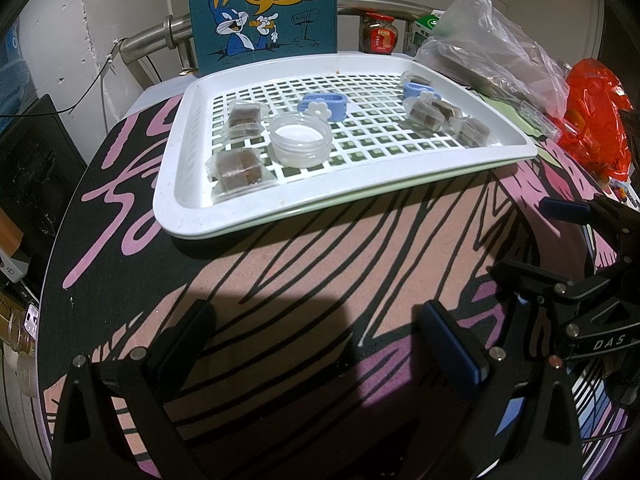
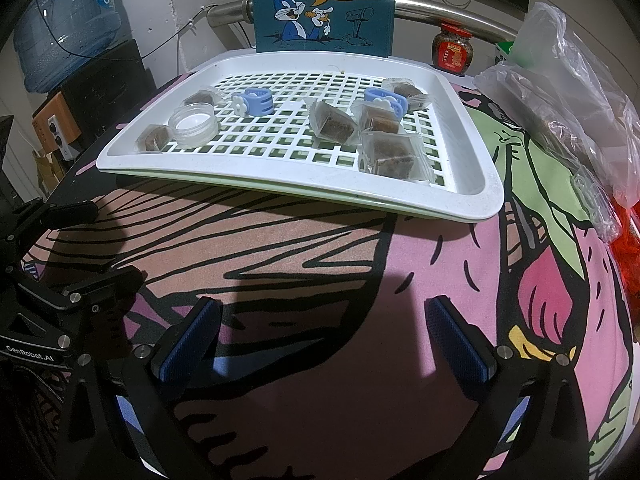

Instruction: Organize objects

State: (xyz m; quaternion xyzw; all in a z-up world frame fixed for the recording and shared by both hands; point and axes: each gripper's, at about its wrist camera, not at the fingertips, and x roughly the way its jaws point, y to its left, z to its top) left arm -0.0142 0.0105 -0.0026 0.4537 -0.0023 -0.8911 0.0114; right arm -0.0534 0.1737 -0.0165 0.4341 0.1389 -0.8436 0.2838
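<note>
Bright overhead light whitens the tray (image 1: 168, 184), hard dark shadows fall on the mat in front of it, and fisheye bending blackens every corner.

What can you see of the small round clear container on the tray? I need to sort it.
The round container is a shallow jar of clear, ribbed-looking plastic with a white bottom, open-topped, upright and empty. It stands on the white slotted tray, left part, between two wrapped brown cubes; in the right wrist view it looks close to both.
</note>
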